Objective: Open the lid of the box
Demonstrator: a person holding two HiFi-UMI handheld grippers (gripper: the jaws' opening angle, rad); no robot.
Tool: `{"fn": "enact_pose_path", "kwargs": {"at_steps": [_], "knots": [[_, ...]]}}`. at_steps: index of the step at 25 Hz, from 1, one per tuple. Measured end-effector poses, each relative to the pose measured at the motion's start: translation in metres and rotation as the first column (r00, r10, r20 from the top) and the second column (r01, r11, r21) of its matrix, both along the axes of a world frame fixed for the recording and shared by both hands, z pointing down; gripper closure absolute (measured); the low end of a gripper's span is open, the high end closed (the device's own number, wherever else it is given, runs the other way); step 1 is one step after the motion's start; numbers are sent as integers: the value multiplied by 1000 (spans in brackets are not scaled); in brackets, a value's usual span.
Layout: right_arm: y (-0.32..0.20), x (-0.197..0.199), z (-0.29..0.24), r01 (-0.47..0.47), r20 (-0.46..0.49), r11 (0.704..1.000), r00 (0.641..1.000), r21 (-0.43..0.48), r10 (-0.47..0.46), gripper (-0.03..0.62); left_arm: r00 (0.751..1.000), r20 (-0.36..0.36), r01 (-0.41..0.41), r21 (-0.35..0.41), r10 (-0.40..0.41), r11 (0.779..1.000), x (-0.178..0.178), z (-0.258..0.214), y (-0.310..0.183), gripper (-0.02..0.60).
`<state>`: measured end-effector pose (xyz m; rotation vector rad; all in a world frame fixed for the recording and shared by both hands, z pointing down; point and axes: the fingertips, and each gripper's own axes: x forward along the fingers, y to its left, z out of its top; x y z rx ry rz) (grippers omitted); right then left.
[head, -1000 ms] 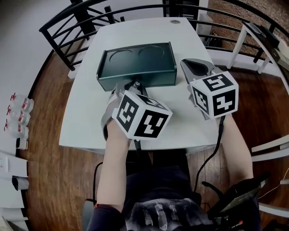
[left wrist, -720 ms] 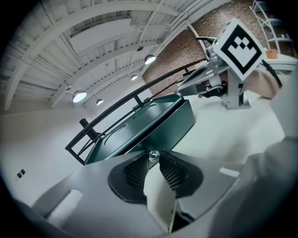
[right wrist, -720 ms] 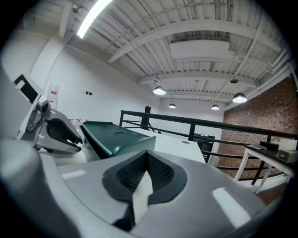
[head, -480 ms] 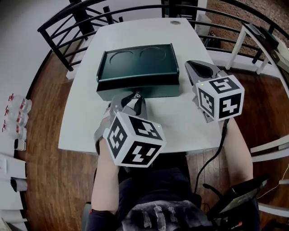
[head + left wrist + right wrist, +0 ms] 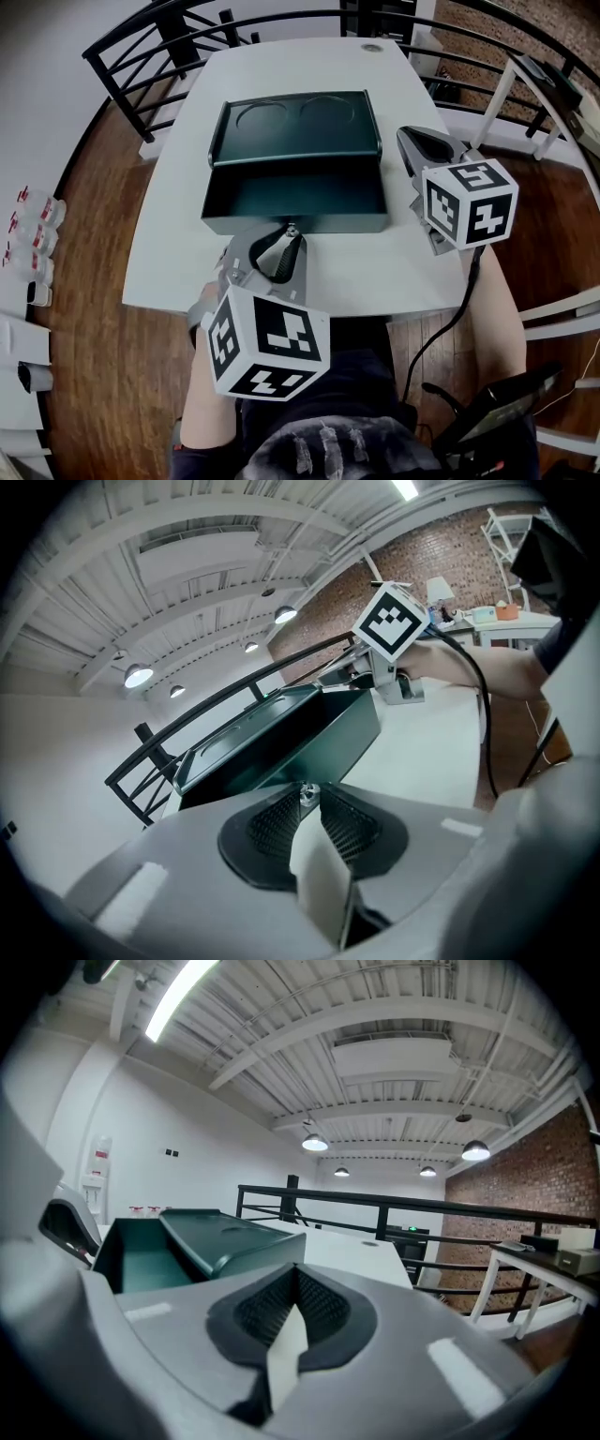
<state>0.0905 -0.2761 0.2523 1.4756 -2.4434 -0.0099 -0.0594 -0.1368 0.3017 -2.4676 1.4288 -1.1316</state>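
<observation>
"Head view first: what do you count on the table (image 5: 169, 253)?"

"One dark green box (image 5: 300, 192), in the middle of the white top. It has one lid (image 5: 295, 141) with two round hollows in it, and one small metal knob (image 5: 292, 228) on the front wall. The lower part stands drawn out toward the person from under the lid, so its bare inside shows."

"And the tongs?"

"Two, each with one marker cube: the left cube (image 5: 267, 342) low over the near table edge, the right cube (image 5: 469, 202) off the box's right side."

"How does the left one sit?"

"The left gripper (image 5: 290, 236) points straight away from the person at the middle of the front wall, with the forearm (image 5: 211, 403) running back below it. In the left gripper view its tips (image 5: 307, 799) are pinched on the knob (image 5: 307, 793), which sits right between the ribbed pads."

"The right one?"

"The right gripper (image 5: 405, 134) lies just beside the box's right wall, near the lid's corner, aimed away from the person and a little leftward. Its forearm (image 5: 497, 309) comes in from the lower right. In the right gripper view the jaws (image 5: 296, 1274) are pressed together with nothing between them, and the box (image 5: 150, 1241) shows to their left. I cannot tell whether it touches the box."
</observation>
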Motion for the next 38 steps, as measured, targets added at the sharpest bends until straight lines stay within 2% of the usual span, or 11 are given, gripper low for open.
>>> {"fn": "enact_pose_path", "kwargs": {"at_steps": [11, 21, 27, 30, 33, 36, 38], "knots": [[-1, 3, -1, 5, 14, 1000, 1000, -9, -5, 592, 1000, -13, -26, 12, 26, 1000, 0, 3, 22, 495], [-2, 6, -2, 5, 23, 1000, 1000, -11, -4, 592, 996, -56, -73, 9, 74, 997, 10, 1, 36, 500], [-2, 6, -2, 3, 23, 1000, 1000, -8, -3, 592, 995, -67, -66, 29, 68, 997, 8, -1, 37, 500], [-2, 7, -2, 3, 26, 1000, 1000, -10, -3, 592, 996, -66, -62, 53, 65, 997, 8, -2, 38, 499], [-2, 7, -3, 3, 27, 1000, 1000, -13, -3, 592, 993, -98, -64, 71, 70, 995, 4, -7, 40, 499], [-2, 6, -3, 5, 24, 1000, 1000, -13, -4, 592, 986, -118, -102, 125, 117, 987, 3, -21, 47, 558], [-2, 7, -4, 3, 24, 1000, 1000, -11, -3, 592, 971, -165, -147, 167, 175, 975, 5, -36, 50, 565]]}}
